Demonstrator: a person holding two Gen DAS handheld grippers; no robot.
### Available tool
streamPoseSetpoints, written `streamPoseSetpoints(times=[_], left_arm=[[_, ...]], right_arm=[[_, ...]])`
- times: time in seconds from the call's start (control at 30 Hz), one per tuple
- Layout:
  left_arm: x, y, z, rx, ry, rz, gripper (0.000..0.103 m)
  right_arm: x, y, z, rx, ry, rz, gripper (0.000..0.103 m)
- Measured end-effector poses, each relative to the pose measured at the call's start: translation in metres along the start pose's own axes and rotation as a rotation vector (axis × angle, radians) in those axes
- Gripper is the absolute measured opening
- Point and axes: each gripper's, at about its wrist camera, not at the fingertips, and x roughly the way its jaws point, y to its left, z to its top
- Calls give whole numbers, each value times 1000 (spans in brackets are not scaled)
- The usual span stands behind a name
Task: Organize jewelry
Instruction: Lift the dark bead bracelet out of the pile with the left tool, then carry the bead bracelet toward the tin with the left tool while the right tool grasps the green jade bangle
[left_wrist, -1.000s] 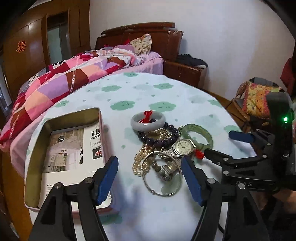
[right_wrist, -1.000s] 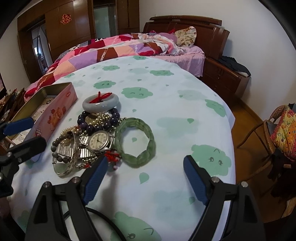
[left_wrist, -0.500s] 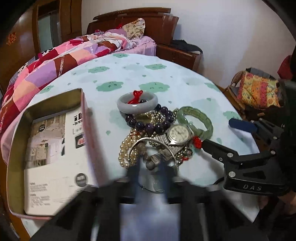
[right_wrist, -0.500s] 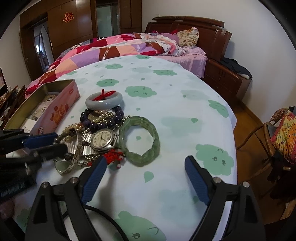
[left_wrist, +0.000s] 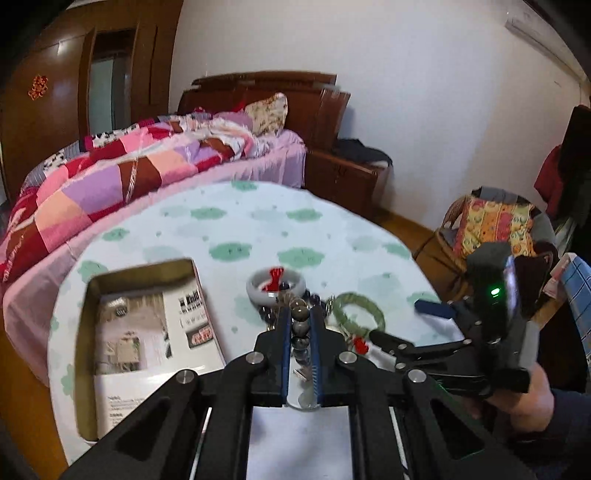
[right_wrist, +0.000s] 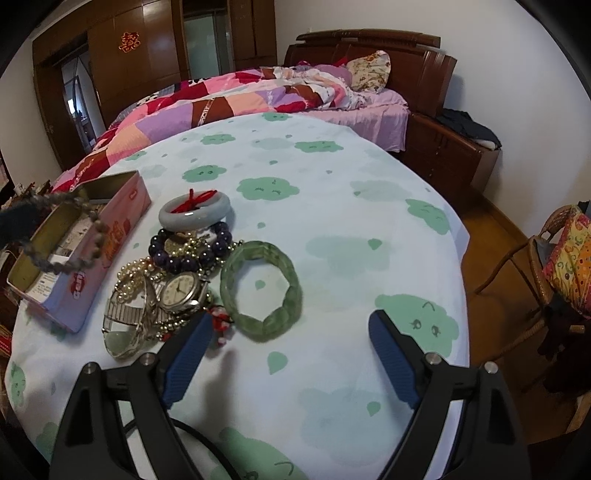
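Cloud-print table (right_wrist: 332, 229) with tin box (right_wrist: 110, 236), jewelry heap (right_wrist: 177, 273), green bangle (right_wrist: 262, 288)

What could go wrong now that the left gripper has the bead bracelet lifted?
The bead bracelet hangs loose from the shut left gripper, so it may swing and catch the rim of the tin instead of dropping in. The grip looks to be on just a few beads; they might slip out.

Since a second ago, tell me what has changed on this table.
The left tongs, open over the pile a second ago, have shut on the brown bead bracelet and lifted it off the pile; in the right wrist view it now hangs over the tin box. The right tongs stay open and still. The watch, the green bangle and the grey bangle have not moved.
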Motion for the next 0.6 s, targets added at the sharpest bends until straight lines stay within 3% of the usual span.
streamPoseSetpoints(times=[0.23,0.37,0.4,0.43,0.47,0.5,0.6], left_arm=[[-9,6,12,16,-44,78,8],[-2,24,12,-20,-26,112,8],[-2,27,13,-26,-24,118,8],[-2,31,13,-34,-24,124,8],[-2,35,13,-43,-26,130,8],[-3,38,14,-50,-27,137,8],[-8,48,15,-66,-35,156,8]], right_arm=[[15,2,14,-18,37,40,82],[32,5,16,-18,98,105,59],[32,5,15,-28,96,105,58],[31,6,15,-36,91,109,46],[30,5,14,-32,88,137,26],[29,4,13,-25,91,152,19],[22,3,12,-27,63,143,17]])
